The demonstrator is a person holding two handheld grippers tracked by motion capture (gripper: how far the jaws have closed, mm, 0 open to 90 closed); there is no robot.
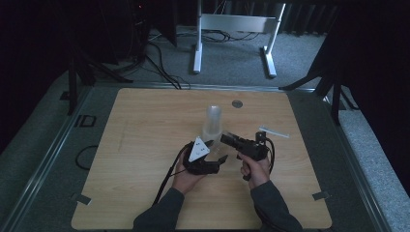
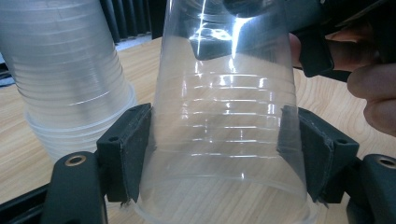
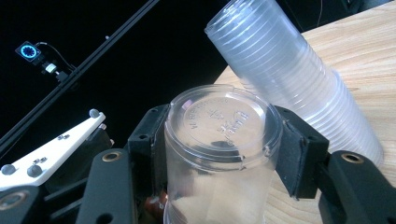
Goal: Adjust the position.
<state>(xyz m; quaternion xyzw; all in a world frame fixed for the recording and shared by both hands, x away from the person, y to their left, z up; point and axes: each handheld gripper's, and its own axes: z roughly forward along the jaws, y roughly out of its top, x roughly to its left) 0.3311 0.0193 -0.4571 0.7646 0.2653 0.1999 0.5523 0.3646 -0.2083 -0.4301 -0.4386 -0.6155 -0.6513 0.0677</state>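
Gripping a clear ribbed plastic cup (image 2: 226, 135) turned upside down, the left gripper (image 2: 224, 149) has its two black jaws pressed flat against the cup's opposite walls, low down near the rim that faces the pale wooden table (image 1: 145, 145). The right gripper (image 3: 223, 144) clasps the same cup higher up, its jaws closed in on the round, embossed base from both sides. In the high view the two grippers meet just below the table's centre, the left gripper (image 1: 220, 159) at about 8 o'clock from the right gripper (image 1: 227, 139), with the single cup between them too small to make out clearly there. A tall stack of clear plastic cups (image 1: 212, 123), also upside down, stands at about 12 o'clock from the grippers, just beside them; it rises at 10 o'clock in the left gripper view and leans across at 1 o'clock in the right gripper view. A small transparent strip (image 1: 273, 132) lies on the wood at 3 o'clock from the stack, and a round grey disc (image 1: 237, 103) sits in the table at 1 o'clock.
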